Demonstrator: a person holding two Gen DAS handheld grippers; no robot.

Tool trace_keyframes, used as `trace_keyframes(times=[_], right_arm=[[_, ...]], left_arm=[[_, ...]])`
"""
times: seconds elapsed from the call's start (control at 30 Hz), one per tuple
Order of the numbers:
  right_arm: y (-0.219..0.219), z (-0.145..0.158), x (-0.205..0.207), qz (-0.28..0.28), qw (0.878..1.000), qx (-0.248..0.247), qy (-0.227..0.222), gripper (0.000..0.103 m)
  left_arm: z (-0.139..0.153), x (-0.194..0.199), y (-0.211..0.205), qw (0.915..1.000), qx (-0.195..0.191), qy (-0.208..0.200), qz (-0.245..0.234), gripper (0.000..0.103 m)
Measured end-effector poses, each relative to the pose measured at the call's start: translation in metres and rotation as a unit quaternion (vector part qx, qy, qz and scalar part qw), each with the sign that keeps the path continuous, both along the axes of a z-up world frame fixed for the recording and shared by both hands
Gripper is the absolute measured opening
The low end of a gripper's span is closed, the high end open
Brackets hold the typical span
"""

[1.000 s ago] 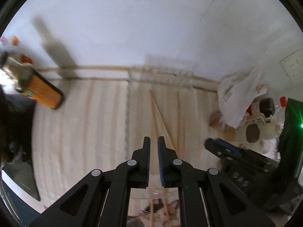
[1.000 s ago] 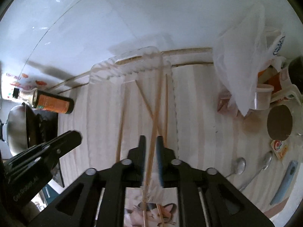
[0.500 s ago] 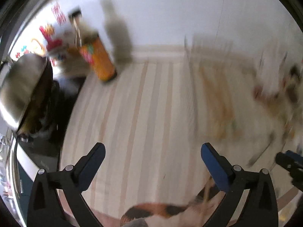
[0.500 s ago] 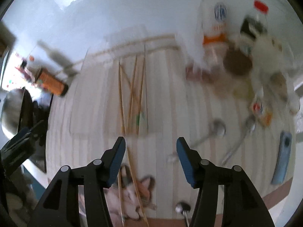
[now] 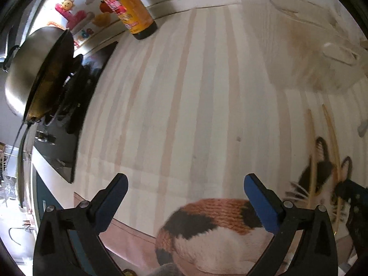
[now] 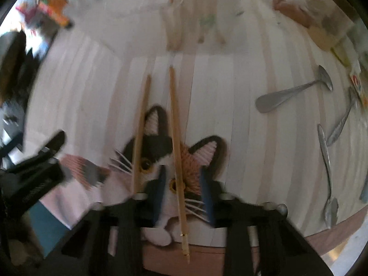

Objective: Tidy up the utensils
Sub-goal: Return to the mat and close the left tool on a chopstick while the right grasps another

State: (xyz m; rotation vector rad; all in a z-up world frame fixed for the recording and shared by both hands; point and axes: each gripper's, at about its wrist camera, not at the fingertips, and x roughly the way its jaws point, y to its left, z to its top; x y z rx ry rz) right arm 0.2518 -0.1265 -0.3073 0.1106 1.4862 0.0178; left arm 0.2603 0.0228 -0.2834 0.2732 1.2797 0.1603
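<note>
The left gripper stands wide open with nothing between its blue-padded fingers, hovering over the pale striped wooden desk just above the calico body of a cat-print mat. It touches nothing.

The right gripper is partly open, its blue pads on either side of one long wooden chopstick that lies across the cat's face on the mat. The chopstick runs through the gap between the fingers without either pad clearly pressing on it; the view is blurred there, so contact cannot be told for sure. A second wooden chopstick lies just to the left of the first, outside the gripper, also crossing the mat and reaching onto the bare desk.

Further along the desk lies a clear plastic tray, blurred, with more wooden sticks showing inside it. To the right lie several metal spoons, well apart from the chopsticks. In the left wrist view an orange-labelled sauce bottle stands at the back wall, near a steel wok on a black stove.
</note>
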Motion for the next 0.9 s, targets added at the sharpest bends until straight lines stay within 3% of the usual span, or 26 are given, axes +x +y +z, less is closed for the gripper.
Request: trace_keyframes(times=[0.1, 0.2, 0.3, 0.4, 0.43, 0.57, 0.6, 0.8, 0.9], right_arm=[[-0.013, 0.001, -0.001, -0.029, 0.999, -0.026, -0.003, 0.007], [-0.035, 0.0, 0.0, -0.062, 0.998, -0.017, 0.002, 0.007], [-0.053, 0.001, 0.002, -0.083, 0.996, -0.022, 0.007, 0.007], [-0.068, 0.0, 0.002, -0.101, 0.995, -0.016, 0.012, 0.007], [-0.072, 0.0, 0.002, -0.104, 0.994, -0.016, 0.013, 0.007], [-0.083, -0.002, 0.002, -0.108, 0.994, -0.014, 0.017, 0.007], [-0.084, -0.001, 0.002, -0.107, 0.994, -0.015, 0.017, 0.007], [-0.077, -0.001, 0.002, -0.099, 0.995, -0.022, 0.022, 0.007], [-0.053, -0.002, 0.008, -0.091, 0.995, -0.01, 0.029, 0.007]], left_arm=[[-0.003, -0.005, -0.012, 0.9984, -0.049, 0.026, -0.001, 0.103], [-0.01, -0.008, -0.03, 0.9938, -0.094, 0.058, -0.016, 0.101], [-0.017, -0.013, -0.055, 0.986, -0.137, 0.084, -0.044, 0.092], [-0.026, -0.015, -0.071, 0.9804, -0.154, 0.108, -0.06, 0.064], [-0.029, -0.015, -0.074, 0.9797, -0.153, 0.112, -0.064, 0.05], [-0.025, -0.013, -0.076, 0.9832, -0.137, 0.101, -0.066, 0.012], [-0.024, -0.011, -0.073, 0.9834, -0.138, 0.101, -0.061, 0.007], [-0.015, -0.002, -0.039, 0.9858, -0.135, 0.096, -0.027, 0.005], [-0.012, -0.002, -0.028, 0.986, -0.135, 0.096, -0.018, 0.005]])
